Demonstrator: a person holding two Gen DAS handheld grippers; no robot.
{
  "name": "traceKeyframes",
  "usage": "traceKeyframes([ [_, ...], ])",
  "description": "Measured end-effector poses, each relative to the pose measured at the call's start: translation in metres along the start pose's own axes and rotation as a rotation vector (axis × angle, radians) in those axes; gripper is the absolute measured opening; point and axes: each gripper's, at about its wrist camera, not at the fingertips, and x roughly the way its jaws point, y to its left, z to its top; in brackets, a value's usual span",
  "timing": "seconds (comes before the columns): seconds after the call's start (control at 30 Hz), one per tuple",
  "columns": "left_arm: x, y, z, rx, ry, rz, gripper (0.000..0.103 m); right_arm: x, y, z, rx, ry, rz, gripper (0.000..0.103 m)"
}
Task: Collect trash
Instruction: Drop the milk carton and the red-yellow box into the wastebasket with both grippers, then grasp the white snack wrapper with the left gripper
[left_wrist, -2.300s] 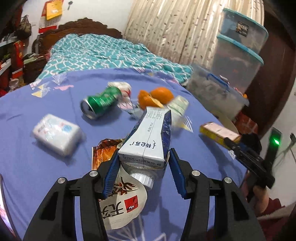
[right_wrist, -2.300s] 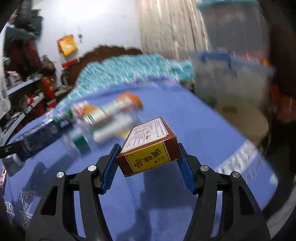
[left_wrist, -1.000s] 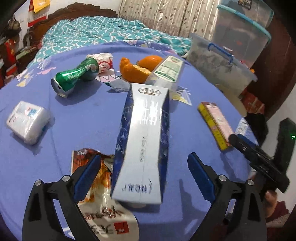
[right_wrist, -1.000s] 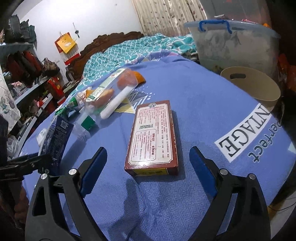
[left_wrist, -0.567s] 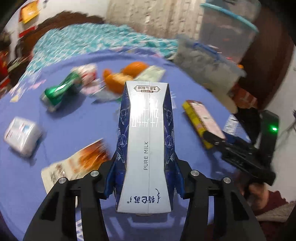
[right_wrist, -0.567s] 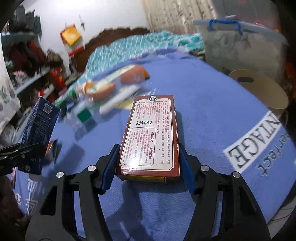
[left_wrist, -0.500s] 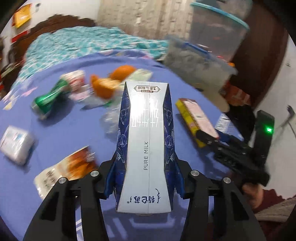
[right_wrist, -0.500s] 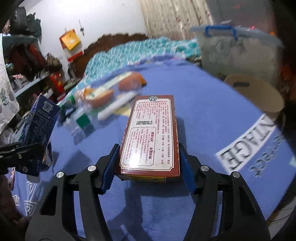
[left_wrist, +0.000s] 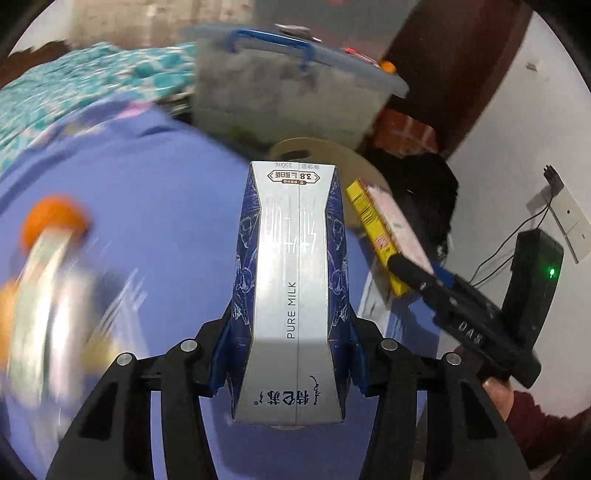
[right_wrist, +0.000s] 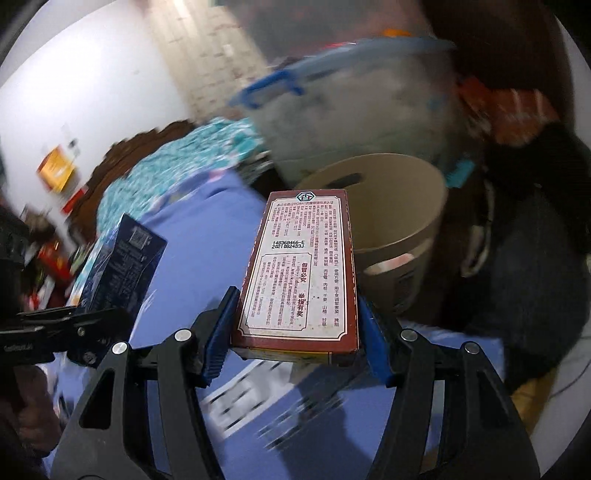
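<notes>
Left wrist view: left gripper (left_wrist: 288, 350) is clamped on one milk carton (left_wrist: 291, 280). Right gripper (right_wrist: 295, 332) is clamped on one seasoning box (right_wrist: 303, 269). One tan bin (right_wrist: 402, 206) lies ahead, beyond the table edge. Risk: early release drops either item short, onto the purple cloth (right_wrist: 207, 236).

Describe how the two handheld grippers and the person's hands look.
Both the left gripper and right gripper have black plastic frames with cut-outs, silver bolts, and ribbed blue pads lining the jaws. The right hand shows a dark red sleeve; a green light glows on a black module behind it.
</notes>
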Motion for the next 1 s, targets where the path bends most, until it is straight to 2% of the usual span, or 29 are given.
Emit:
traceKeyframes([
  [0.1, 0.036, -0.018, 0.044, 0.031, 0.07, -0.071, 0.049, 0.012, -0.026, 0.019, 0.071, 0.008, -0.026, 0.063],
  [0.2, 0.074, -0.027, 0.083, 0.03, 0.125, -0.09, 0.051, 0.025, -0.04, 0.037, 0.099, 0.015, -0.042, 0.066],
  [0.23, 0.083, -0.029, 0.091, 0.033, 0.136, -0.085, 0.066, 0.03, -0.042, 0.043, 0.1, 0.015, -0.049, 0.066],
  [0.27, 0.095, -0.029, 0.103, 0.017, 0.135, -0.048, 0.083, 0.035, -0.043, 0.048, 0.104, 0.02, -0.059, 0.072],
  [0.3, 0.101, -0.026, 0.111, -0.021, 0.122, -0.004, 0.085, 0.041, -0.043, 0.051, 0.116, 0.026, -0.058, 0.079],
  [0.33, 0.103, -0.024, 0.114, -0.049, 0.116, 0.004, 0.085, 0.042, -0.044, 0.053, 0.131, 0.022, -0.052, 0.079],
  [0.43, 0.087, -0.016, 0.11, -0.094, 0.073, -0.014, 0.085, 0.032, -0.045, 0.052, 0.149, -0.039, -0.053, 0.08],
  [0.57, 0.038, -0.011, 0.076, -0.07, -0.017, 0.009, 0.085, 0.012, -0.041, 0.039, 0.152, -0.115, -0.063, 0.08],
  [0.7, -0.024, -0.001, 0.003, -0.078, -0.055, -0.012, 0.085, -0.001, -0.025, 0.024, 0.145, -0.148, -0.034, 0.08],
  [0.83, -0.078, 0.014, -0.075, -0.088, -0.078, 0.041, 0.085, -0.002, 0.01, 0.007, 0.107, -0.101, 0.043, 0.079],
  [0.93, -0.126, 0.04, -0.144, -0.178, -0.103, 0.084, 0.085, 0.004, 0.046, -0.009, 0.057, -0.04, 0.113, 0.079],
  [1.0, -0.153, 0.053, -0.178, -0.224, -0.127, 0.128, 0.085, 0.01, 0.074, -0.021, 0.016, 0.015, 0.165, 0.08],
])
